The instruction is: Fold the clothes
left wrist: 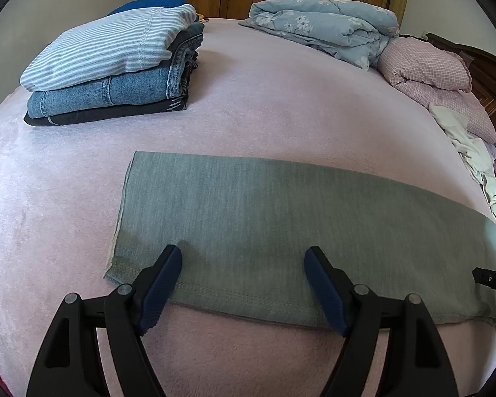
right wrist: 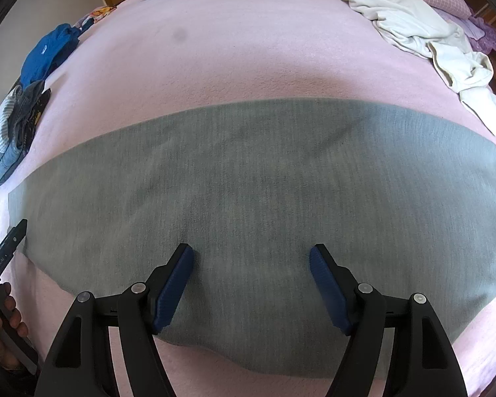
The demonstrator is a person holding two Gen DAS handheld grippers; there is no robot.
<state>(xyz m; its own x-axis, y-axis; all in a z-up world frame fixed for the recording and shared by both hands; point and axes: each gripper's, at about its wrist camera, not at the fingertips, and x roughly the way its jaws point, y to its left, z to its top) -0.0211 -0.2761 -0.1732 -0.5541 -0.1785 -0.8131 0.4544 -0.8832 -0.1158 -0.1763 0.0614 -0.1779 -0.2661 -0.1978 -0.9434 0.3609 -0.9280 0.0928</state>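
Lying flat along the bed's (left wrist: 248,99) near edge, the grey garment (left wrist: 264,215) sits under both wide-open, empty tools, left tool (left wrist: 243,264) and right tool (right wrist: 251,264). Folded stack (left wrist: 109,66) occupies the far left; white crumpled clothes (right wrist: 430,39) lie right.

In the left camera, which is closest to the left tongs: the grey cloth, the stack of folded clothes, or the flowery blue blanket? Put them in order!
1. Grey cloth: right under the left tongs.
2. Stack of folded clothes: farther back, on the left.
3. Flowery blue blanket: farthest, at the back right of the bed.
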